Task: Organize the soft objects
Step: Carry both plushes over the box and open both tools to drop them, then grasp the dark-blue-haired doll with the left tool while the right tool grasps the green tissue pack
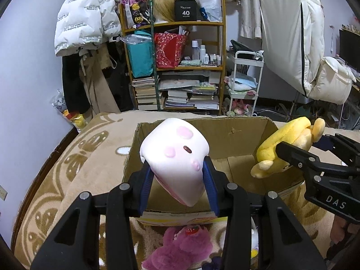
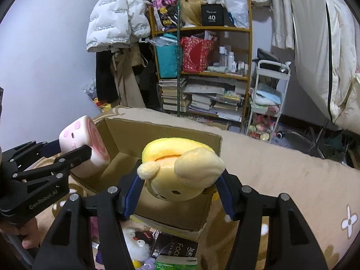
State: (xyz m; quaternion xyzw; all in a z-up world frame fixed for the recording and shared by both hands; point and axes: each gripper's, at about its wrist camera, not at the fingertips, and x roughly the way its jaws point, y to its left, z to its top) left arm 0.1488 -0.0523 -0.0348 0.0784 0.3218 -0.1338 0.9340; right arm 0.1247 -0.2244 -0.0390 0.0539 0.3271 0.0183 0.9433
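Observation:
My left gripper (image 1: 176,165) is shut on a white cushion-like plush with pink spots (image 1: 175,148), held over the near left part of an open cardboard box (image 1: 236,139). In the right wrist view this white plush (image 2: 76,132) shows a pink swirl end, with the left gripper (image 2: 72,148) clamped across it. A yellow bear-like plush (image 2: 180,157) is held above the box (image 2: 157,132) by my right gripper (image 2: 180,180), whose blue pads press on its sides. From the left wrist view the yellow plush (image 1: 276,139) and right gripper (image 1: 301,142) hang over the box's right wall. The box floor looks bare.
The box sits on a beige patterned blanket (image 1: 67,168). In front of it lie a purple-pink plush bear (image 1: 180,247), a white plush bird (image 2: 137,245) and a black packet (image 2: 175,247). Behind stand a crowded wooden shelf (image 1: 180,67), a white cart (image 1: 245,78) and hanging coats.

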